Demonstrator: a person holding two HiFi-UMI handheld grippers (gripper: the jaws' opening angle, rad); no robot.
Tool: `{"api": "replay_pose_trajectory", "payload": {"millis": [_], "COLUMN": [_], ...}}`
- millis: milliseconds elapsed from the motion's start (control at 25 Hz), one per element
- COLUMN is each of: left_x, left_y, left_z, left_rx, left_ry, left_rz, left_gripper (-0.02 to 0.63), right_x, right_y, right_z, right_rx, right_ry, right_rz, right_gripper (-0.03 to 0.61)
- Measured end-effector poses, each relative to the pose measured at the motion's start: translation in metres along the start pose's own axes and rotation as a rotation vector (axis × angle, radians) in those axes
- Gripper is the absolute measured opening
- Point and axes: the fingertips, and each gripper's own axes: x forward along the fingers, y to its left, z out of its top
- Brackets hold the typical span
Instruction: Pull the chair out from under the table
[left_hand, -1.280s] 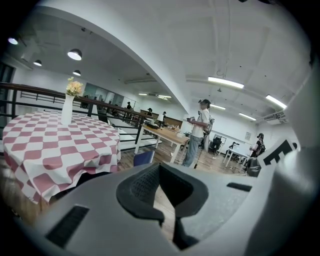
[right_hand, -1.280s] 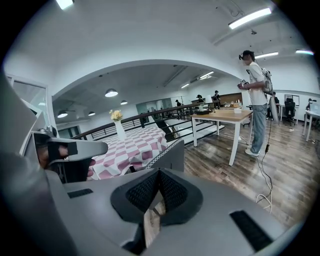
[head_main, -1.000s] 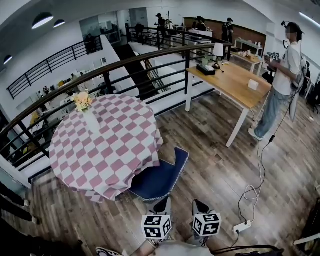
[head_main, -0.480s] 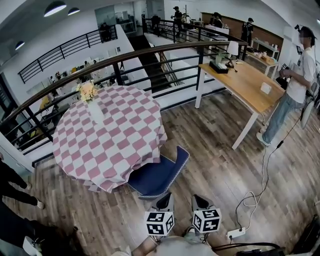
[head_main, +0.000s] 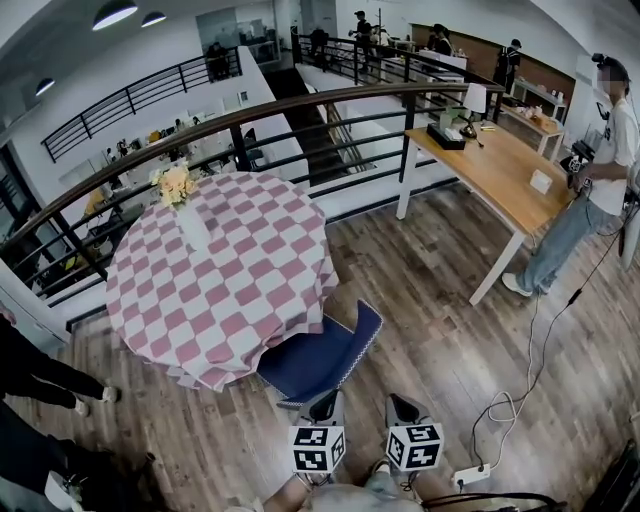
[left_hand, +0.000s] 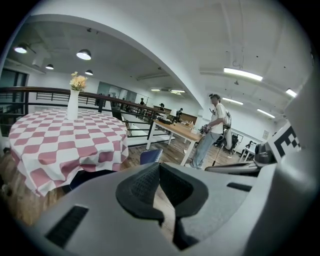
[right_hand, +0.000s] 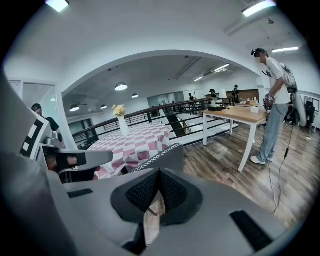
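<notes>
Where chair (head_main: 318, 358) meets tablecloth edge (head_main: 228, 368), floor (head_main: 440, 330) behind open.

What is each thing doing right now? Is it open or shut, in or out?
Chair: seat partly tucked under the table.
Left tongs: shut, nothing in them.
Right tongs: shut, nothing in them.
Table: covered with a checked cloth.
Vase: standing upright, flowers in it.
Ceiling lamp: switched on.

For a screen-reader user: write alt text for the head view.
A blue chair sits partly tucked under a round table with a pink-checked cloth and a vase of flowers; the left gripper and right gripper hover close to it. A person stands beside a wooden table.
</notes>
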Motion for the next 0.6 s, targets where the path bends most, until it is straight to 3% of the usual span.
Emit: {"api": "replay_pose_trajectory", "payload": {"millis": [120,240,600], "left_x": [0.016,0.034,0.074], "left_y": [0.004,0.009,0.021], "left_z": [0.001,-0.003,-0.042], "left_rx": [0.025,0.054,0.201], "left_ry": [0.028,0.073,0.240], "left_rz": [-0.038,-0.070,-0.096], "left_gripper": [0.025,0.106,0.205], "right_x": [0.005,0.010,0.012], "right_y": [-0.007,-0.016,-0.045], "right_z": [-0.001,-0.007,-0.033], "right_rx": [0.018,0.037,0.107], "right_ry": [0.004,0.017,0.068], "right_rz": [-0.013,-0.028,-0.079], "right_gripper": [0.011,0.011,0.011]}}
